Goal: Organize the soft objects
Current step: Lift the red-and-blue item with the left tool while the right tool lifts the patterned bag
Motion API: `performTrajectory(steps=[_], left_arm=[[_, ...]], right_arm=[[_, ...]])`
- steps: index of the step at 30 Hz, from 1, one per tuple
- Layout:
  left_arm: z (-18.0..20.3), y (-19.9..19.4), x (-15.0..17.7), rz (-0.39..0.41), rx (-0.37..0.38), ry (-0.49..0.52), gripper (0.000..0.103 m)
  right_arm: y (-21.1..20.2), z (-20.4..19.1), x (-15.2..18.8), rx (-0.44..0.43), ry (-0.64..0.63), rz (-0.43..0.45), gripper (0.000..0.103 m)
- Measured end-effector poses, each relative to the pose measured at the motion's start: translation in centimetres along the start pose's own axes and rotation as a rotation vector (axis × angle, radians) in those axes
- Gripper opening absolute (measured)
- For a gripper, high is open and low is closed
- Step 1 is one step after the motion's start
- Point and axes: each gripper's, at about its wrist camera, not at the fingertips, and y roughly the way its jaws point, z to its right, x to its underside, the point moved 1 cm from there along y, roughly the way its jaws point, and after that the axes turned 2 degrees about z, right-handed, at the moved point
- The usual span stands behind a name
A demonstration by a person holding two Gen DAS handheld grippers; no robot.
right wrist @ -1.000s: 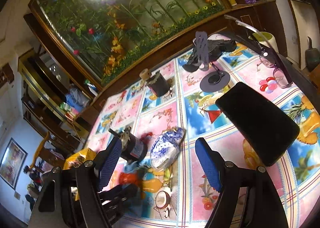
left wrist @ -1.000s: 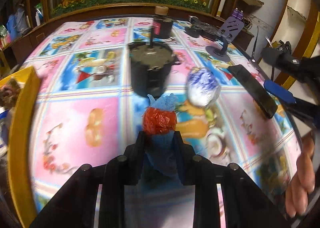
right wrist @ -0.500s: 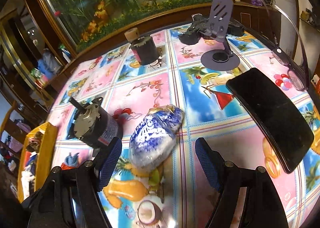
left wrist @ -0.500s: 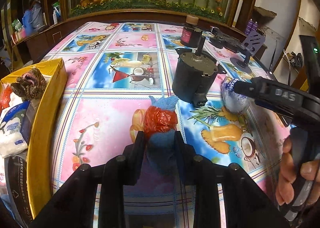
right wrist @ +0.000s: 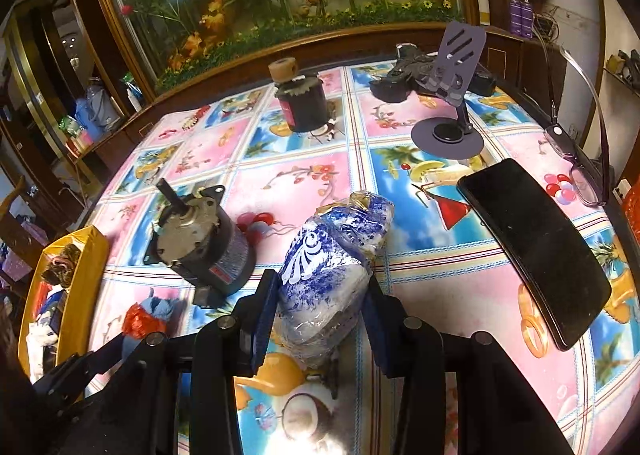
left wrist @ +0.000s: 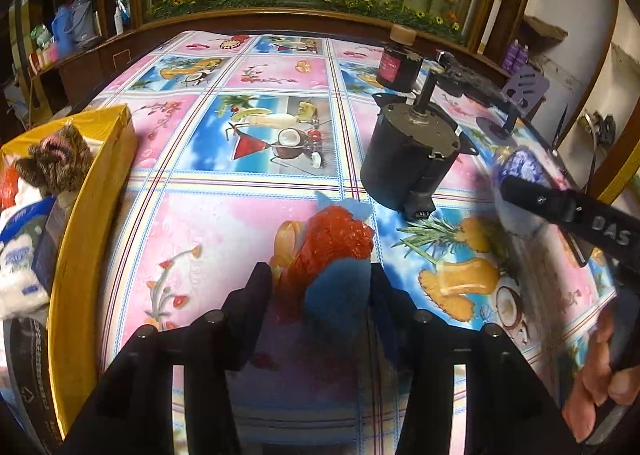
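Observation:
My left gripper point(left wrist: 320, 279) is shut on a red and blue soft bundle point(left wrist: 332, 251), held just above the tablecloth; the bundle also shows in the right wrist view point(right wrist: 146, 317). My right gripper point(right wrist: 320, 287) has its jaws around a blue-and-white plastic packet point(right wrist: 328, 255) that lies on the table; the fingers sit close on both sides of it. A yellow box point(left wrist: 86, 211) at the left holds a brown furry item point(left wrist: 56, 163) and white soft packs point(left wrist: 18, 255).
A black motor point(left wrist: 408, 163) stands right of centre, a dark jar point(right wrist: 300, 103) behind it. A phone stand point(right wrist: 452, 95), a black phone point(right wrist: 536, 247) and glasses point(right wrist: 576, 171) lie at the right. The table edge is near on the right.
My right gripper has come down and forward until its jaws flank the blue-and-white packet. My left gripper has swung left with the bundle, bringing the yellow box into view.

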Motion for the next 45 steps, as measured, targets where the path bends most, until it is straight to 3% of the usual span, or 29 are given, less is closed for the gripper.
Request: performTrajectory(steps=[1, 10, 20, 45], left_arm=[[0.2, 0.0, 0.0, 0.001, 0.001, 0.010, 0.030], [0.3, -2.1, -0.2, 0.112, -0.012, 0.019, 0.030], [0.2, -5.3, -0.7, 0.281, -0.076, 0.032, 0.030], [0.9, -6.3, -0.6, 0.335, -0.137, 0.084, 0.031]], right_arm=[[-0.2, -0.2, 0.1, -0.009, -0.006, 0.001, 0.044], [-2.4, -1.6, 0.4, -0.075, -0.044, 0.061, 0.044], [-5.6, -5.5, 1.6, -0.173, -0.207, 0.204, 0.044], [-6.0, -6.6, 2.4, -0.183, -0.267, 0.241, 0.044]])
